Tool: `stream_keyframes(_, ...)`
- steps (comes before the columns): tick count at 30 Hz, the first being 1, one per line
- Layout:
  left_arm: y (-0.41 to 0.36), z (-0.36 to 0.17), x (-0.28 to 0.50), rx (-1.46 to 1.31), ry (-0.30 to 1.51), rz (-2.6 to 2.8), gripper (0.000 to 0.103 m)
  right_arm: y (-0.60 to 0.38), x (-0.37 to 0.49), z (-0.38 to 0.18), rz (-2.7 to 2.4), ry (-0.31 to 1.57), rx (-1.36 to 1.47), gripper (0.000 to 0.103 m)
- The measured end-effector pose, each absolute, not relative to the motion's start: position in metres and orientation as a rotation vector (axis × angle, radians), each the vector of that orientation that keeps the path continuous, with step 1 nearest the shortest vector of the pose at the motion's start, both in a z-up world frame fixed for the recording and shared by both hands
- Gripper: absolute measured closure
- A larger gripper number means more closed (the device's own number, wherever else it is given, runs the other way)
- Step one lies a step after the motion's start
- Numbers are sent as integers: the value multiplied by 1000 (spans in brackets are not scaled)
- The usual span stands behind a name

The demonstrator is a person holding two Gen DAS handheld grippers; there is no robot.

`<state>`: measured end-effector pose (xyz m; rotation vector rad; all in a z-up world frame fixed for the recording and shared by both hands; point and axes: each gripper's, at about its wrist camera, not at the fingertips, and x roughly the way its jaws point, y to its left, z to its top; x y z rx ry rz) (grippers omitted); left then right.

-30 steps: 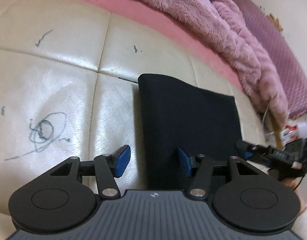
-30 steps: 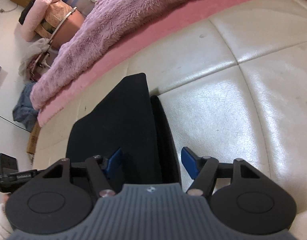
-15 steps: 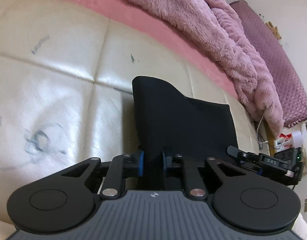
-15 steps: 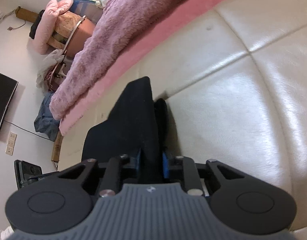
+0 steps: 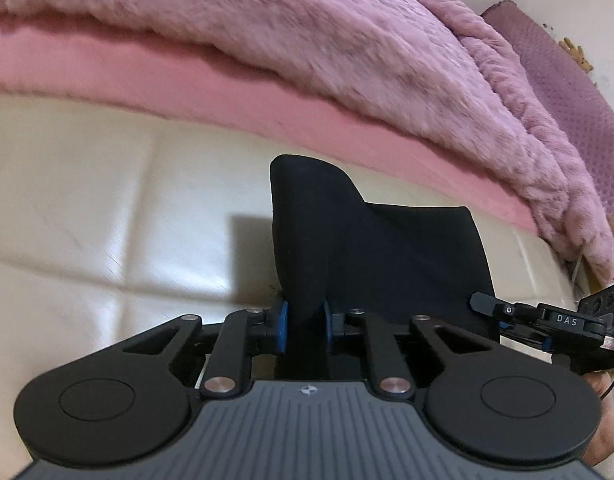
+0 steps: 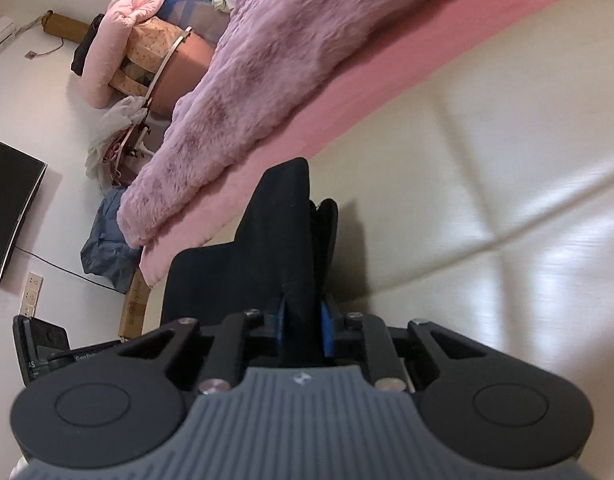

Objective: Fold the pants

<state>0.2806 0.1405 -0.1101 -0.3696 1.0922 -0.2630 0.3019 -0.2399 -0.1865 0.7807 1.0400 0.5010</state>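
The black pants (image 5: 387,248) lie folded on a cream leather surface (image 5: 87,200). My left gripper (image 5: 305,320) is shut on their near left corner and holds that edge raised. My right gripper (image 6: 303,320) is shut on the near right corner of the pants (image 6: 275,240), also raised off the cream surface (image 6: 487,180). The right gripper shows at the right edge of the left wrist view (image 5: 547,320). The left gripper shows at the lower left of the right wrist view (image 6: 47,348).
A fluffy purple blanket (image 5: 307,40) lies over a pink mattress edge (image 5: 187,80) just beyond the pants. The right wrist view shows a wall television (image 6: 11,208), a heap of pink bedding (image 6: 119,44) and blue cloth (image 6: 107,252) on the floor.
Both grippers closed from open onto the near corners of the pants and lifted them. The pants' near edge now stands up off the surface and both cameras have tipped upward.
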Motion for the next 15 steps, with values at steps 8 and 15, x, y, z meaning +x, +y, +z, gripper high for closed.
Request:
stream_keyframes(8,180,-124,309,-326,1092,-238,85,-180,336,-191,514,1062,758,90)
stream_keyframes(15,190,-145,314,-319,1098,-248,74,-177,342,-202,496,1087,709,89)
